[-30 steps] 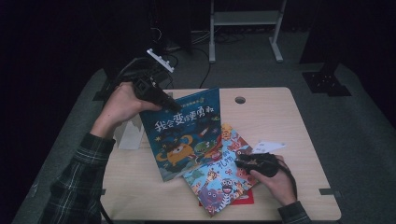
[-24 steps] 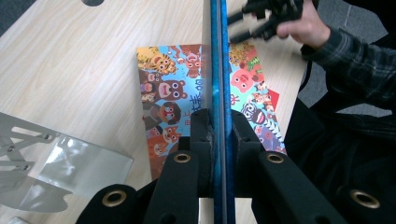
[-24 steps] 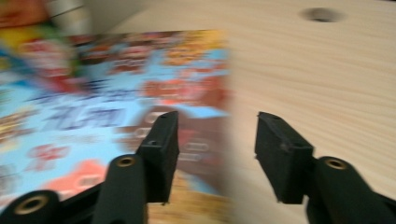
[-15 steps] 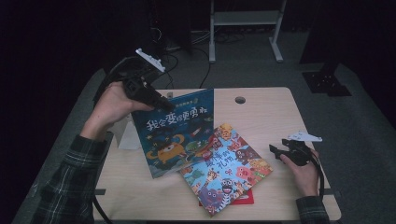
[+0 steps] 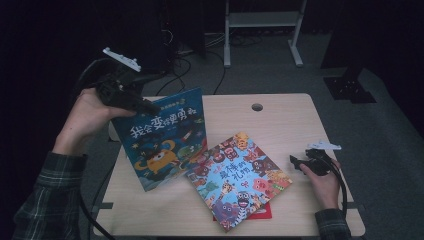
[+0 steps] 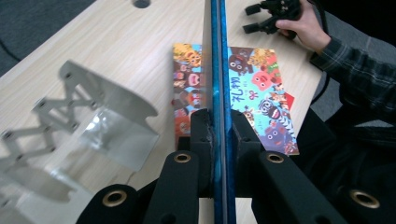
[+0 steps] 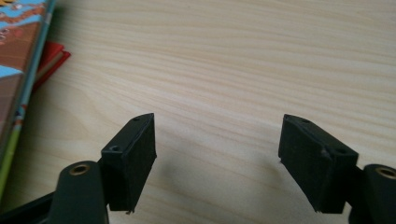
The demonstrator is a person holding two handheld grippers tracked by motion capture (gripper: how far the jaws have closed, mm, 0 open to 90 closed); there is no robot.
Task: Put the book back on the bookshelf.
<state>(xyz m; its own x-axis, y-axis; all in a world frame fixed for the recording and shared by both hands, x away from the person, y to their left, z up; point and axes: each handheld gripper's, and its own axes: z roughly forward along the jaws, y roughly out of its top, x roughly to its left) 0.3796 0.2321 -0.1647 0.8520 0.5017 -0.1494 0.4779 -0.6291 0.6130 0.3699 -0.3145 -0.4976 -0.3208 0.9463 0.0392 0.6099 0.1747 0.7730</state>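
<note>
My left gripper [image 5: 145,106] is shut on the top edge of a blue picture book [image 5: 162,142] and holds it tilted above the table's left side. In the left gripper view the book's spine [image 6: 217,56] stands edge-on, clamped between the two pads of my left gripper [image 6: 219,126]. A colourful picture book [image 5: 239,177] lies flat at the table's middle on top of a red book [image 5: 262,214]. My right gripper [image 5: 296,164] rests low near the right edge. Its jaws have just been opening and stand wide over bare wood, with nothing between them in the right gripper view [image 7: 217,154].
The wooden table [image 5: 280,120] has a round cable hole [image 5: 257,107] at the back. A folding metal book rack [image 6: 93,121] stands at the table's left side beside the lifted book. The red book's corner [image 7: 49,58] lies left of my right gripper.
My left gripper has carried the blue book up and to the left. My right gripper has left the colourful book, moved to the right edge of the table, and its jaws have opened.
</note>
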